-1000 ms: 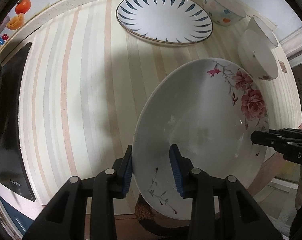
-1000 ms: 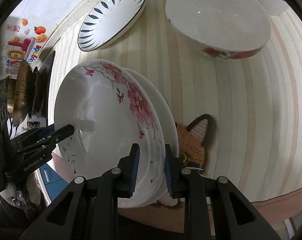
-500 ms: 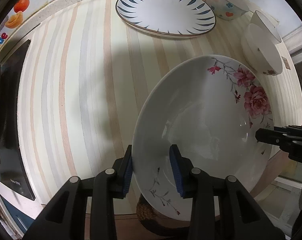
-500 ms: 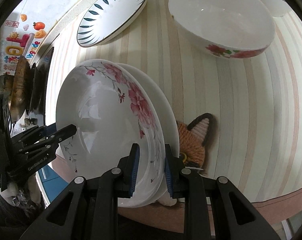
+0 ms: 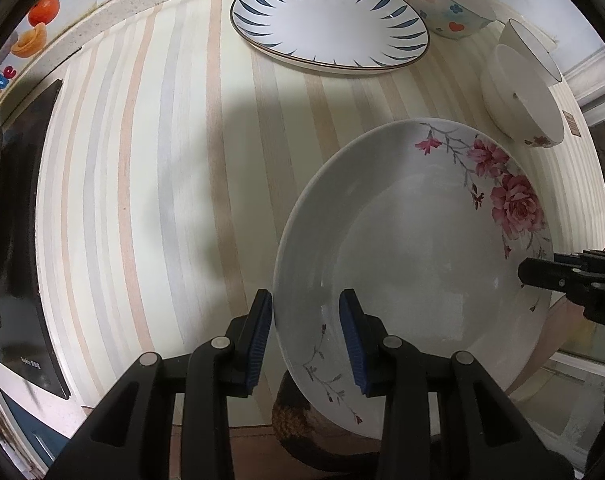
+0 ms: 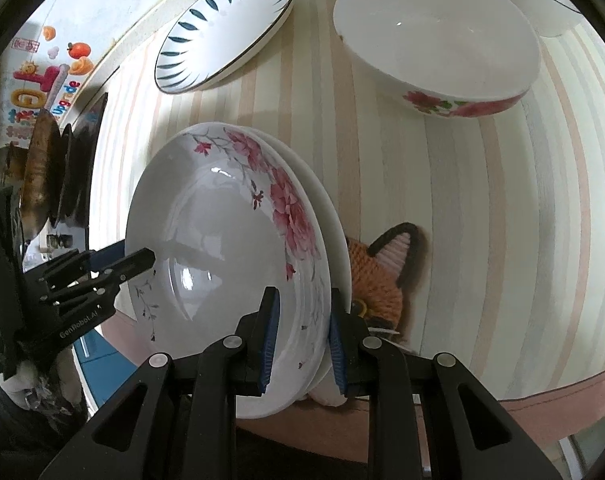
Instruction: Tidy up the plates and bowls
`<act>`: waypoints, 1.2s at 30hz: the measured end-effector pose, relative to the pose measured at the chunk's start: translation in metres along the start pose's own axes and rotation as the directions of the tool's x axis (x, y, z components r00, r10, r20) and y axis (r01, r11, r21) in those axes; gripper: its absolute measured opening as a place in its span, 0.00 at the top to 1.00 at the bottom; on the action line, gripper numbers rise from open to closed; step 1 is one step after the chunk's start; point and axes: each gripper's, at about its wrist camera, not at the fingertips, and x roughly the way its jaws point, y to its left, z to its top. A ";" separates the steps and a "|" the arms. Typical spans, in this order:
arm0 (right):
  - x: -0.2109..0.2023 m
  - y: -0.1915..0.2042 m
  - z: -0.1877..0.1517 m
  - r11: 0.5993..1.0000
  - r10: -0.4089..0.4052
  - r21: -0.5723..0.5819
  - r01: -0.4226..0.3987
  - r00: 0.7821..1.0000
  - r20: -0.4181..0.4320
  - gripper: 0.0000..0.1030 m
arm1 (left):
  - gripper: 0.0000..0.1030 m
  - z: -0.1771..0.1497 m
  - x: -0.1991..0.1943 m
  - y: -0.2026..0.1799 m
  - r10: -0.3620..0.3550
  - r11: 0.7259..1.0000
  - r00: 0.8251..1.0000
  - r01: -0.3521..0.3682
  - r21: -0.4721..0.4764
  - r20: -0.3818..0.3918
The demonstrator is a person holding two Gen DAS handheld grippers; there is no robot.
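Note:
A white plate with pink roses [image 5: 406, 248] [image 6: 222, 240] rests on a second white plate [image 6: 334, 236], both tilted over the table's front edge. My left gripper [image 5: 306, 338] is shut on the rose plate's left rim and shows in the right wrist view [image 6: 138, 258]. My right gripper [image 6: 302, 340] is shut across the rims of both plates on the opposite side, and its tip shows in the left wrist view [image 5: 542, 276]. A blue-leaf plate [image 5: 328, 26] [image 6: 226, 26] lies at the far side. A white bowl with red flowers [image 6: 434, 36] [image 5: 522, 96] stands to its right.
A knitted fox coaster [image 6: 382, 276] [image 5: 298, 412] lies under the held plates. A bowl with hearts [image 5: 450, 4] and a small blue-rimmed bowl [image 5: 530, 48] stand at the back right. A black cooktop [image 5: 18, 220] and dark pans [image 6: 42, 168] fill the left side of the striped table [image 5: 142, 200].
Both grippers keep their hold on the plates. Only a slight shift of the views shows; nothing was released or picked up.

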 end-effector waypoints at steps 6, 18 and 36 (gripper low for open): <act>-0.001 0.000 -0.003 1.000 -0.004 0.006 0.004 0.999 -0.034 0.76 | 0.69 0.000 0.000 0.004 -0.005 1.000 1.000 0.005 -0.004 -0.006; -0.027 -0.007 0.000 1.000 -0.009 0.017 0.009 0.999 -0.037 0.76 | 0.69 0.016 -0.033 0.027 -0.028 0.999 0.999 0.029 -0.026 0.038; -0.036 0.036 0.192 0.993 -0.079 0.101 0.059 0.974 0.211 0.75 | 0.68 0.212 -0.007 0.099 -0.030 0.987 0.994 0.046 -0.154 0.101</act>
